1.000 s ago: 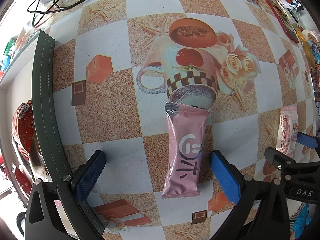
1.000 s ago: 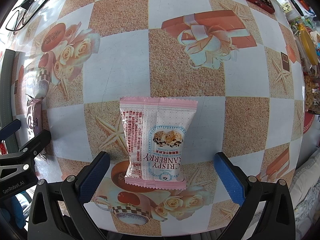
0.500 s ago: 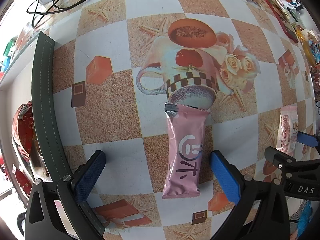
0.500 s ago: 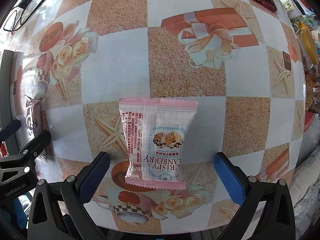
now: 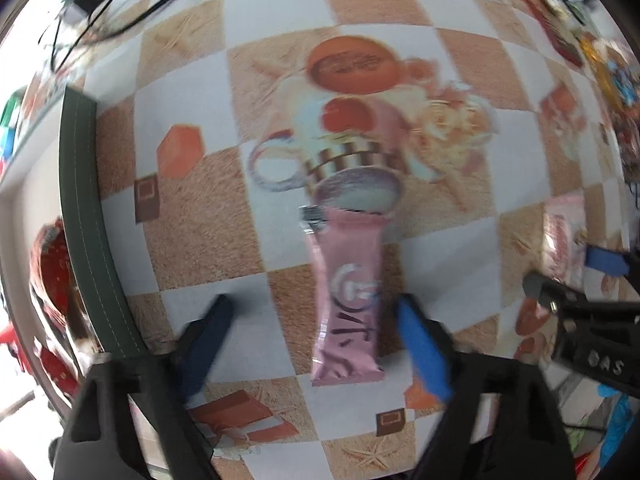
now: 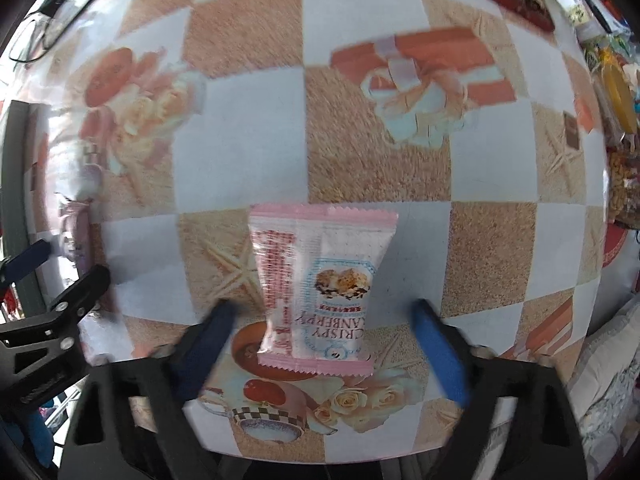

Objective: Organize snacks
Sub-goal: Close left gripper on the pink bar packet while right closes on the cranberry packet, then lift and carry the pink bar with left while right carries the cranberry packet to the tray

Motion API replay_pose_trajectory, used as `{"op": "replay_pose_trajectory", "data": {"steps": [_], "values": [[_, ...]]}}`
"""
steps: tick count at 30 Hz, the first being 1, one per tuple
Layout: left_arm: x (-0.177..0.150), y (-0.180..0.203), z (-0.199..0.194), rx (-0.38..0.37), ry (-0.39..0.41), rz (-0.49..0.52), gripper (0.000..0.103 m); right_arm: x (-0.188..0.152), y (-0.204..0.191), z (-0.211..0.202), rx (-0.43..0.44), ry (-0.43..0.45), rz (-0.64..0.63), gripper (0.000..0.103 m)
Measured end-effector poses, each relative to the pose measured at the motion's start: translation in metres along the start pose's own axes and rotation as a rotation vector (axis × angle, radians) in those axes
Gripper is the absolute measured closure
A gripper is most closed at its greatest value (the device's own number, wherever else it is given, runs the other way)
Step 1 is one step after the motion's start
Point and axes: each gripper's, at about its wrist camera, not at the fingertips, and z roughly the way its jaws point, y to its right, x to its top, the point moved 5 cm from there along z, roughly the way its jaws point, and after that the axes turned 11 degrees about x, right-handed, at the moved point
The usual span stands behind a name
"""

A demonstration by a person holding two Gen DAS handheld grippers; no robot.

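Pink bar (image 5: 347, 300): long pink wrapper with a silver crimped end, lying flat on the tablecloth (image 5: 192, 216). It sits lengthwise between the left gripper's fingers, much nearer the right-hand finger; whether that finger touches it cannot be told through the blur.
White packet (image 6: 320, 288): pink-edged white wrapper with a cranberry crisp picture, flat on the tablecloth and between the right gripper's fingers. A gap shows on each side of it.
Left gripper (image 5: 316, 336): points down at the table. Its jaws have just been closing around the pink bar; they are still apart, with clear cloth between the left-hand finger and the wrapper. Blue pads (image 5: 424, 352) are smeared by motion blur.
Right gripper (image 6: 320, 344): points down. Its jaws have just been closing with the white packet between them; they are still apart, and neither pad presses the wrapper.
Relation of grippers: side by side. Each appears at the edge of the other's view, and the white packet shows at the right edge of the left wrist view.
Tablecloth: checked tan and white, printed with cups, roses, starfish and gift boxes.
Dark green strip (image 5: 80, 208): runs along the table's left edge.
Red packets (image 5: 52, 272): beyond that strip, off the table edge.
Cables (image 5: 92, 12): black, at the far left corner.
Snack pile (image 6: 616, 128): mixed packets along the far right side.
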Motion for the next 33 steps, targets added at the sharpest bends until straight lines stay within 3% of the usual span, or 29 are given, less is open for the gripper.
{"op": "replay_pose_trajectory", "data": {"steps": [1,2,4,8,20,30,33], "values": [[0.001,0.003,-0.004,-0.004,0.009,0.015,0.046,0.003,-0.003,-0.004,-0.005,0.009,-0.017,0.051],[0.001,0.005,-0.006,-0.008,0.013,0.023,0.053,0.005,-0.005,-0.006,-0.007,0.012,-0.024,0.06],[0.003,0.008,-0.01,-0.024,0.019,0.031,0.077,0.009,-0.006,-0.008,0.016,0.007,-0.017,0.062],[0.005,0.005,-0.017,-0.074,0.032,0.009,0.078,0.016,-0.01,-0.019,0.04,0.034,-0.01,0.062],[0.017,-0.031,-0.073,-0.116,0.164,-0.05,0.078,0.062,-0.058,-0.071,0.098,0.094,-0.088,0.062],[-0.001,-0.108,-0.092,-0.125,0.245,-0.201,0.077,0.106,-0.142,-0.097,0.123,0.124,-0.229,0.062],[-0.011,-0.134,-0.095,-0.113,0.261,-0.249,0.077,0.105,-0.165,-0.097,0.128,0.124,-0.266,0.062]]}}
